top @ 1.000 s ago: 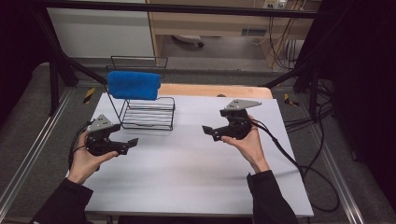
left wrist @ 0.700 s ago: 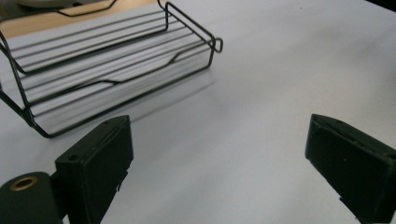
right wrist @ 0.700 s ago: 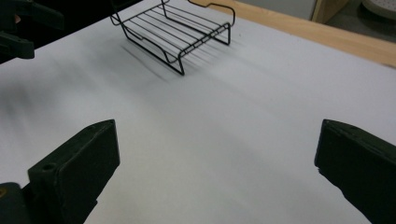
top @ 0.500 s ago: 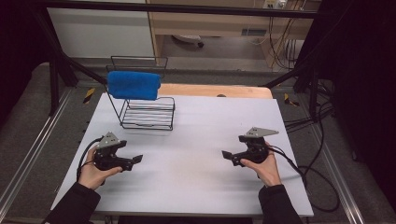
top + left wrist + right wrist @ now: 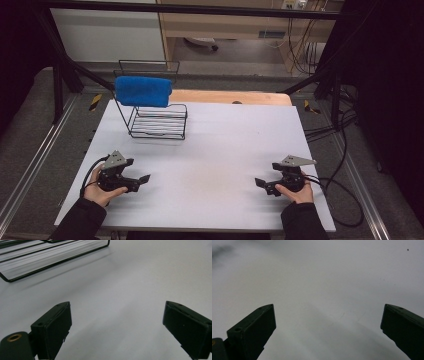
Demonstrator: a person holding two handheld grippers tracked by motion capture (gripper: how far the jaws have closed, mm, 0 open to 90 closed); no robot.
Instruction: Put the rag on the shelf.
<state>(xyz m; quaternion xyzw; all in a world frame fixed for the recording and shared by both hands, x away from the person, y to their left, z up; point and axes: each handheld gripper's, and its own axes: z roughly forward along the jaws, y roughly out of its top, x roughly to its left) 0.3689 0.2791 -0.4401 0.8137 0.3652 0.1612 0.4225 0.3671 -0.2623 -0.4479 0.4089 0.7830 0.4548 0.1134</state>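
The blue towel [image 5: 143, 91] hangs over the top of the black wire rack [image 5: 159, 121] at the far left part of the white table [image 5: 220, 150]. The left gripper [image 5: 142, 181] sits low near the table's front edge, in front of the rack and well apart from it, its jaws spread wide and holding nothing. The right gripper [image 5: 260, 184] sits far off to the right of the rack, also wide apart and empty.

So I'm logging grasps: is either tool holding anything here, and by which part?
Nothing is held. The left tool and the right tool are both open and empty above the table.
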